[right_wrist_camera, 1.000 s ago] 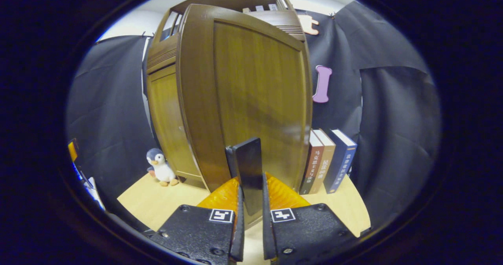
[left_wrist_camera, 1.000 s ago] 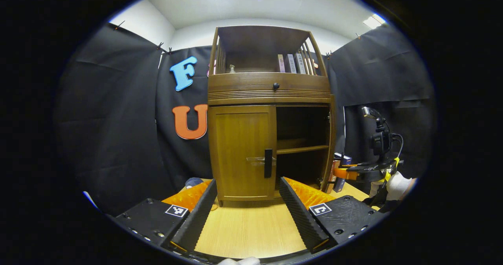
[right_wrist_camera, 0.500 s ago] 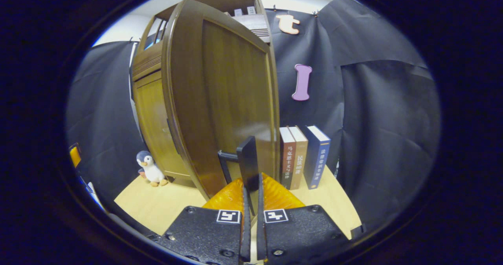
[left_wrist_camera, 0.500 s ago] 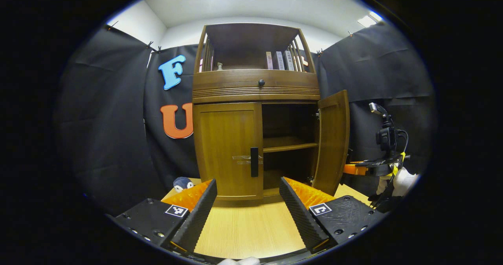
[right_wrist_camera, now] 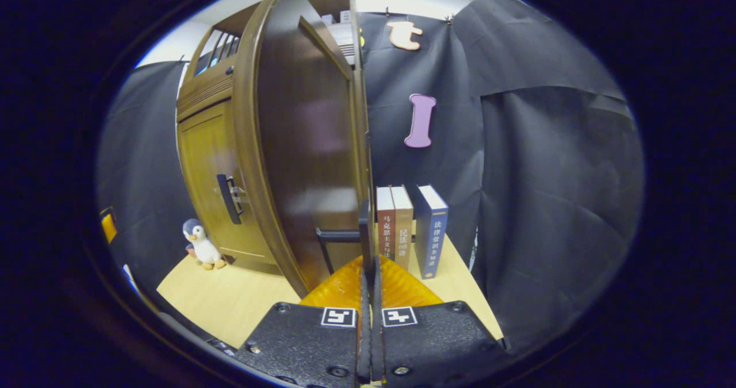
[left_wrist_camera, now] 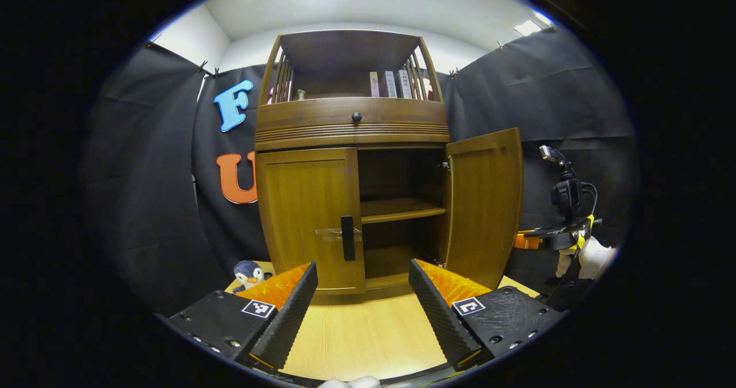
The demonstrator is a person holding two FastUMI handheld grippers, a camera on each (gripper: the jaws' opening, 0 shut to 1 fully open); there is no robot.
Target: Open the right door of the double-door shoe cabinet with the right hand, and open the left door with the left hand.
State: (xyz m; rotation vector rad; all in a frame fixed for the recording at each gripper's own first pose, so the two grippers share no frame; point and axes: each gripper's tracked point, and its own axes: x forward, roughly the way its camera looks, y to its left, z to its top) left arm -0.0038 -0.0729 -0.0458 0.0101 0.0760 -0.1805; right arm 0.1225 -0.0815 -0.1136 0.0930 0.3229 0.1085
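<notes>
Left gripper view shows the right door (left_wrist_camera: 484,204) swung wide with the right gripper (right_wrist_camera: 368,273) pinching its handle (right_wrist_camera: 364,233), while the left door (left_wrist_camera: 310,215) is shut (half left) and the left gripper (left_wrist_camera: 362,296) waits spread before it.

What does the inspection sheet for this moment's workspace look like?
Surface: wooden tabletop, bare in front of the cabinet.
Job's things: cabinet; right door swung wide open; left door shut, its handle untouched.
Clutter: penguin toy beside the cabinet; three books standing behind the right door; more books on the top shelf.
Grippers: left gripper jaws open, short of the left door; right gripper jaws shut on the right handle.
Cables: black cable on the right gripper's rig.
Surroundings: black cloth, white ceiling.
</notes>
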